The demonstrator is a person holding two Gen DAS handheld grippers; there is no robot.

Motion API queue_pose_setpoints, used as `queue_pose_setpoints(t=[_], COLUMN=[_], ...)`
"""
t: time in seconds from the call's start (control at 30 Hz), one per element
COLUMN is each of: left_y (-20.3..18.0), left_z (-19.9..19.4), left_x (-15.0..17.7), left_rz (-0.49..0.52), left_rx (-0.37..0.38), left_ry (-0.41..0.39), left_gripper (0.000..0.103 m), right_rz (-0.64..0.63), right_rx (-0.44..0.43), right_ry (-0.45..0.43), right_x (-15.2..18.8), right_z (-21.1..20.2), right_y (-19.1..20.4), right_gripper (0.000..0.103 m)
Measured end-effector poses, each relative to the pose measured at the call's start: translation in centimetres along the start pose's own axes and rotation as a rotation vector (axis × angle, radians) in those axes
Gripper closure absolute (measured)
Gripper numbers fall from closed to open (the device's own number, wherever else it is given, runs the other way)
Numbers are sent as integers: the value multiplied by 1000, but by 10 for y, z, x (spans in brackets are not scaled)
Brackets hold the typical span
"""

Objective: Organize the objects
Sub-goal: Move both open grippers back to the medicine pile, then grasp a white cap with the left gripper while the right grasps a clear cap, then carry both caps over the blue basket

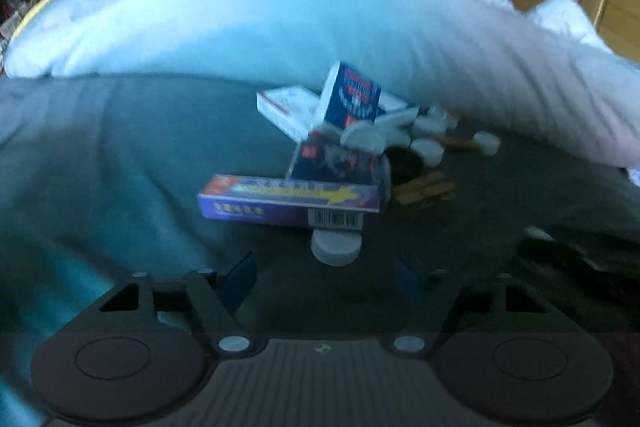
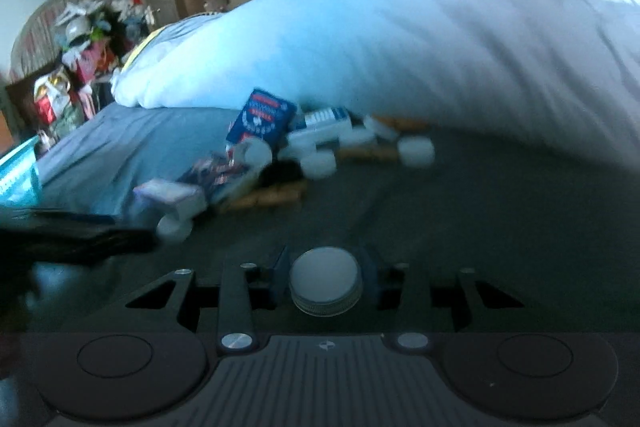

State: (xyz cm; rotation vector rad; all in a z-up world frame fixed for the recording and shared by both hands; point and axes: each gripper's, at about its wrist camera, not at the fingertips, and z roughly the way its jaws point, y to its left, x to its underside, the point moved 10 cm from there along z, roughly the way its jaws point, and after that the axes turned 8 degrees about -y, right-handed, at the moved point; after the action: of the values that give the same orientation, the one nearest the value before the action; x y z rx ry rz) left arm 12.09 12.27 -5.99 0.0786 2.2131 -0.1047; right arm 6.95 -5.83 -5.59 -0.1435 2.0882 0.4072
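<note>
Left wrist view: nearest the camera the left gripper point(image 1: 326, 269) hangs with its jaws fairly wide and nothing between them. Just beyond the fingertips a white bottle cap point(image 1: 336, 247) lies on the bed point(image 1: 120, 155), tucked under the near edge of a long purple box point(image 1: 290, 201) that lies flat with its barcode facing the camera. Behind it, toward the far edge of the bed where a white duvet point(image 1: 280, 19) is bunched up, a dark blue box point(image 1: 352, 99) stands tilted over a white box point(image 1: 284, 107), with several more white caps point(image 1: 428, 149) and some wooden clothespins point(image 1: 426, 189) scattered to the right (blur hides the finer print).

Right wrist view: closest in, the right gripper point(image 2: 326, 281) has its jaws drawn narrow on a round grey-topped cap point(image 2: 326, 281) with a ribbed rim, a pad against either side. Ahead on the grey bed point(image 2: 480, 207) the pile of boxes and caps lies against the duvet point(image 2: 400, 47): the tilted dark blue box point(image 2: 262, 121), loose white caps point(image 2: 416, 151) and clothespins point(image 2: 276, 195). At the left edge of the view a dark blurred shape, apparently the other gripper point(image 2: 80, 239), reaches toward the pile.
</note>
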Motion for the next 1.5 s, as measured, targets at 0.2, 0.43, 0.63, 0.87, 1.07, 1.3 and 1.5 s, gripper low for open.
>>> queue_pose_setpoints(t=[0.2,0.43,0.63,0.87,1.07,1.3,1.5], left_y=[-11,-30,-31,9,68,169,255], left_z=[29,6,-53,-140,-208,-291,-347], left_x=[-1,5,2,-37,-78,-95,-101], left_rz=[63,56,-14,-58,-120,-224,-271], left_rx=[-40,-1,5,-109,-269,-479,-611], left_ry=[-47,-23,-54,-214,-331,-371,-354], left_gripper=[31,70,70,70,70,70,70], right_rz=[8,14,5,17,-48,-137,-171], right_rx=[-3,-2,-4,4,-59,-214,-349], right_ry=[3,-7,-38,-80,-173,-264,-277], right_x=[1,1,-8,-22,-76,-150,-202], right_z=[5,0,-18,-59,-80,-88,-82], right_y=[0,0,8,24,75,175,265], right_gripper=[63,63,63,63,63,63,63])
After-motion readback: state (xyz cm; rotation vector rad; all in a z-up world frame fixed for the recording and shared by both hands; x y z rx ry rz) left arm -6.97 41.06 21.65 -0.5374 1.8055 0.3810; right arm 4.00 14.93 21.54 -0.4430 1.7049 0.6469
